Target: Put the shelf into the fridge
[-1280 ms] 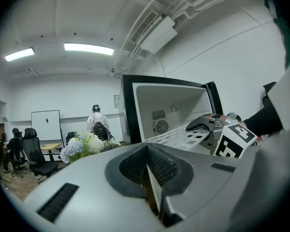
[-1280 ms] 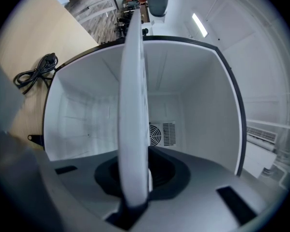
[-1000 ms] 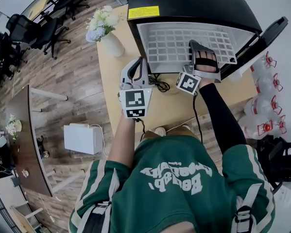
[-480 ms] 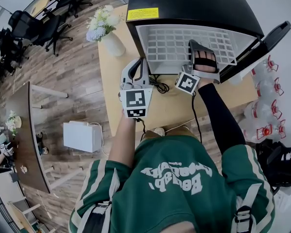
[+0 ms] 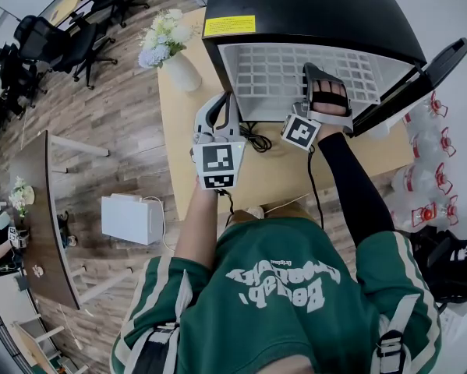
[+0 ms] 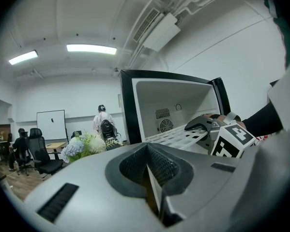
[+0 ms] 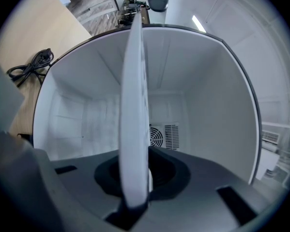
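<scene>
The right claw (image 7: 134, 197) pinches the front rim of the shelf (image 7: 135, 95). The shelf is a thin white grid that looks light, stiff and rather slick, so the rim seems the best place to hold it. It reaches ahead of that claw into the fridge (image 5: 295, 6), lying level with its long axis probably running across the opening. The left claw (image 6: 152, 178), pressed together and empty, hangs to the left of the right claw.

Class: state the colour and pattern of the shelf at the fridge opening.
White, a grid of rectangular slots; the shelf shows best in the head view.
</scene>
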`<action>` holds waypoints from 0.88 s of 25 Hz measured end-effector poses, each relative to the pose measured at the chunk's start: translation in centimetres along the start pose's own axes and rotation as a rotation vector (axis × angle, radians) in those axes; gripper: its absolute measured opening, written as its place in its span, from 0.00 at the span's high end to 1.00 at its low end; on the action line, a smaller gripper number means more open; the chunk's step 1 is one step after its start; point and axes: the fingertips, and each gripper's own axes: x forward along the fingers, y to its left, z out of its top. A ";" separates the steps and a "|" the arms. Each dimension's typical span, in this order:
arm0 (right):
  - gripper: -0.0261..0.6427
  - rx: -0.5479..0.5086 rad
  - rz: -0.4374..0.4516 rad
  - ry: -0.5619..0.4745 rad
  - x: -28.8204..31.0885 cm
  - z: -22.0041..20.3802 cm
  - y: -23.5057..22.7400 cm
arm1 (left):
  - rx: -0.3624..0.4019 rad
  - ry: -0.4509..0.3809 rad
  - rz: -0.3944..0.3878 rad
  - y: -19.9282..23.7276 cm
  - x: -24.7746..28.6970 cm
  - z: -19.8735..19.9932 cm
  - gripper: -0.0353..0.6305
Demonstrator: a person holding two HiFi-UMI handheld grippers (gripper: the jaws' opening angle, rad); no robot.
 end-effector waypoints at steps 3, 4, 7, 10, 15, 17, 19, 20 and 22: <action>0.87 -0.004 -0.008 0.001 0.3 0.0 -0.1 | -0.003 -0.001 0.001 0.1 0.1 0.0 0.95; 0.88 -0.006 -0.008 0.002 0.4 0.0 -0.1 | -0.003 -0.001 0.002 0.1 0.2 0.0 0.95; 0.88 0.001 0.001 0.000 0.8 0.0 0.0 | -0.006 -0.001 0.002 0.2 0.5 0.0 0.95; 0.88 0.000 -0.003 -0.001 1.2 0.1 -0.1 | -0.008 0.001 0.003 0.3 0.6 -0.1 0.95; 0.88 -0.006 -0.016 -0.003 1.6 0.2 -0.3 | -0.009 -0.001 0.007 0.2 0.9 0.0 0.95; 0.89 -0.007 -0.015 -0.002 1.7 0.1 -0.3 | -0.009 -0.002 0.007 0.2 1.0 0.1 0.95; 0.89 -0.010 -0.016 -0.001 1.9 0.1 -0.3 | -0.008 -0.001 0.006 0.1 1.1 0.2 0.95; 0.89 -0.011 -0.017 -0.001 1.9 0.1 -0.4 | -0.007 -0.001 0.006 0.1 1.2 0.1 0.95; 0.89 -0.009 -0.015 -0.003 2.1 0.2 -0.4 | -0.006 0.001 0.006 0.1 1.3 0.1 0.95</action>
